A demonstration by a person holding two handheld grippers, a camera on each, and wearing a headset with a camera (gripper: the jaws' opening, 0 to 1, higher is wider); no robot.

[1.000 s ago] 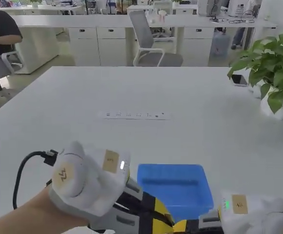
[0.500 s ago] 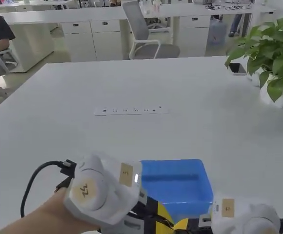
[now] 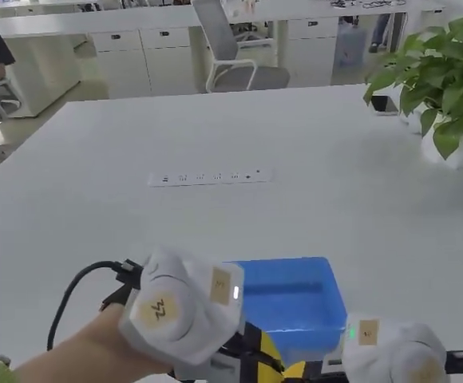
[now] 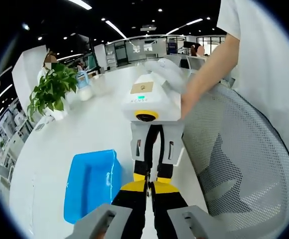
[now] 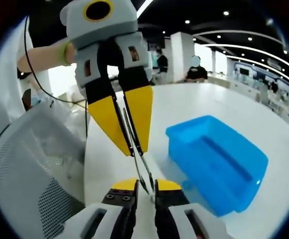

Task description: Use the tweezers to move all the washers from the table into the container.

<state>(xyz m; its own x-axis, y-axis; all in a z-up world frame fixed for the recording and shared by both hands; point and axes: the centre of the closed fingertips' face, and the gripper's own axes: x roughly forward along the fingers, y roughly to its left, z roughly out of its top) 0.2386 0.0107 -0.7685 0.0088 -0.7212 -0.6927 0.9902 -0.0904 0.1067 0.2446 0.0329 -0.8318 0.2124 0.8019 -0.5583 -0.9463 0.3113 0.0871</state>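
Low in the head view, my left gripper (image 3: 251, 351) and my right gripper (image 3: 315, 369) point at each other just in front of the blue container (image 3: 295, 291). The right gripper view shows thin metal tweezers (image 5: 134, 142) running from between the left gripper's (image 5: 135, 152) yellow jaws down into my right gripper's (image 5: 145, 188) jaws. Both are shut on the tweezers. In the left gripper view my left gripper (image 4: 147, 188) meets the right gripper (image 4: 147, 177) tip to tip, with the container (image 4: 92, 181) to the left.
A white power strip (image 3: 209, 176) lies mid-table. A potted plant (image 3: 443, 72) and a phone (image 3: 383, 104) sit at the far right. A mesh chair (image 4: 239, 169) is close behind the right gripper. Desks and an office chair (image 3: 231, 56) stand beyond the table.
The head camera has tilted down, so the scene has shifted. My left gripper has edged a little right, closer to the container. Both stay tip to tip.
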